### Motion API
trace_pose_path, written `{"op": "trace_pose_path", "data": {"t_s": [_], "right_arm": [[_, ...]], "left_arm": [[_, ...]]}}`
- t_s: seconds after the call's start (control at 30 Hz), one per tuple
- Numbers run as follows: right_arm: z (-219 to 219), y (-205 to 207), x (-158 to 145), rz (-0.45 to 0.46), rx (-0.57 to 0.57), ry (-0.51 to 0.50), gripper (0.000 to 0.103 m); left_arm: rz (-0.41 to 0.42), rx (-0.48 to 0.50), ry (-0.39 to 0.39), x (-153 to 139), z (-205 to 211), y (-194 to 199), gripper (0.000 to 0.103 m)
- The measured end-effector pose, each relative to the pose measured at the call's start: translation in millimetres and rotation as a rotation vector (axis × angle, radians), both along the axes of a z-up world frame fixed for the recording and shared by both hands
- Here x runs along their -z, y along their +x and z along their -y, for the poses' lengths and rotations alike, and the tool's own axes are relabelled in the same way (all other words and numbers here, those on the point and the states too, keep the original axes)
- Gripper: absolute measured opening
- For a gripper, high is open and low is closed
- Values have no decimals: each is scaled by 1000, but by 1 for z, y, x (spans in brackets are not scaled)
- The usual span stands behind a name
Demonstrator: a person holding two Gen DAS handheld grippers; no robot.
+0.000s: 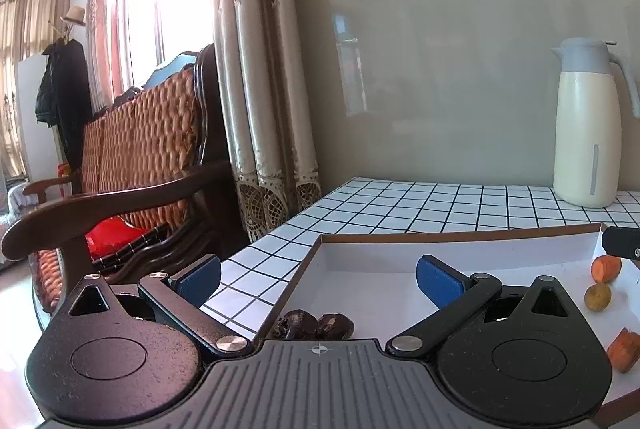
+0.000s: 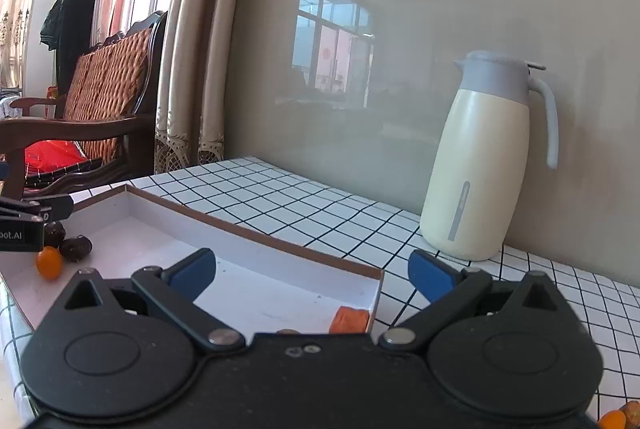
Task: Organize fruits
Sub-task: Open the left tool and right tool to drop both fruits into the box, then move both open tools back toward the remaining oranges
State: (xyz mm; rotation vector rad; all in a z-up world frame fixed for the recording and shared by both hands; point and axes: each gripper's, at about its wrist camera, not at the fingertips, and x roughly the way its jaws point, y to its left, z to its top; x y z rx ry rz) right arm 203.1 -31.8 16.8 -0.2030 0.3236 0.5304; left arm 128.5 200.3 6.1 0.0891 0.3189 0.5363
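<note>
A shallow white tray point(image 2: 256, 249) with brown rim lies flat near the tabletop's left edge. Inside lie dark wrinkled fruits point(image 1: 312, 325), a small orange kumquat point(image 2: 49, 262), a yellowish fruit point(image 1: 597, 296) and orange chunks point(image 1: 606, 268).

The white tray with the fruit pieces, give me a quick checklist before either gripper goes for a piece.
1. Left hand-held gripper open, nothing between its fingers: ok.
2. Right hand-held gripper open and empty: ok.
3. Dark fruits lie in the white tray, just ahead of the left hand-held gripper: ok.
4. Orange chunk sits in the tray's corner, close to the walls: not ok for easy access.
5. Thermos jug stands upright, apart from the tray: ok.
6. Fruit firmness: cannot tell.
</note>
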Motion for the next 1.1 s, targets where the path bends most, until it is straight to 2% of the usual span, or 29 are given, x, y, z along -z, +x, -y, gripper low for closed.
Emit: {"op": "trace_pose_path", "data": {"t_s": [0.33,0.57,0.8,1.1], "right_arm": [[-2,-2,0,-7,-15,-8,97],[1,-12,-1,-7,-18,-28,97],[19,-26,-7,6,-5,-30,97],[50,-36,-14,23,67,-44,97]], "left_arm": [[-15,4,-19,0,0,1,103],[-22,9,-62,-2,2,1,103],[6,90,-97,-11,22,-4,103],[27,213,-64,-16,66,-5,103]]}}
